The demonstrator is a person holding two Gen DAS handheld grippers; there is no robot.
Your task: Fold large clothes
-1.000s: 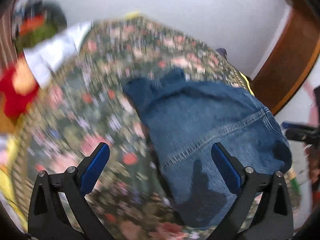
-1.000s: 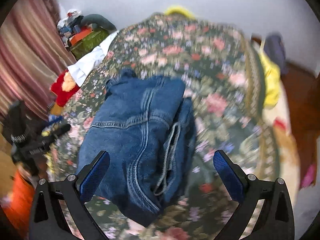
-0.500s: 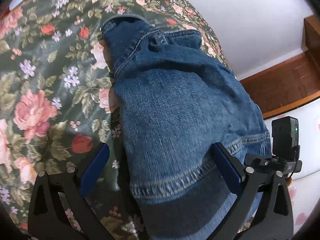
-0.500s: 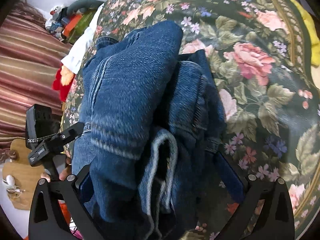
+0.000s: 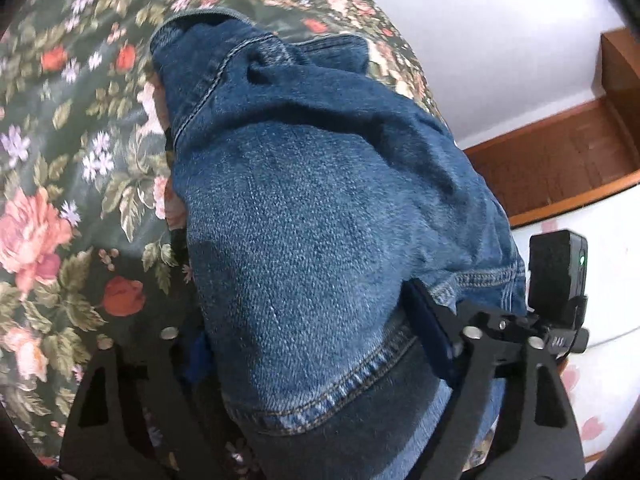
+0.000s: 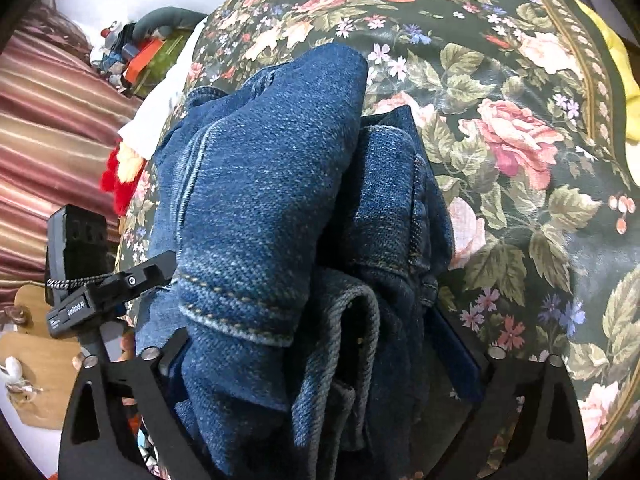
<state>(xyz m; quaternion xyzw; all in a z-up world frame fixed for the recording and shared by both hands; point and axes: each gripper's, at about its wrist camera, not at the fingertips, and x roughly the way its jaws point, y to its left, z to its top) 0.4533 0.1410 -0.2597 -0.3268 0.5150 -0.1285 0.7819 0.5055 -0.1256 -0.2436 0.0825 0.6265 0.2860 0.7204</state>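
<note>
A folded bundle of blue jeans [image 5: 320, 208] lies on the floral bedspread [image 5: 60, 200]. My left gripper [image 5: 304, 320] straddles its near end; the jaws are closing, and both blue pads [image 5: 424, 332] touch the denim from either side. In the right wrist view the same jeans [image 6: 260, 184] bulge up between the fingers of my right gripper [image 6: 304, 332], whose jaws are also closing with the pads [image 6: 452, 356] against the thick folds. Each gripper's black body shows at the other view's edge.
The flowered bedspread [image 6: 520, 140] stretches far and right of the jeans. A red plush toy [image 6: 120, 172], white cloth and clutter sit by the striped curtain [image 6: 48, 128]. A yellow item [image 6: 616, 60] lies at the far right. A brown wooden frame [image 5: 560, 168] meets the white wall.
Both grippers dropped from above the bed onto the near end of the jeans. Their jaws, wide before, have come in against the denim.
</note>
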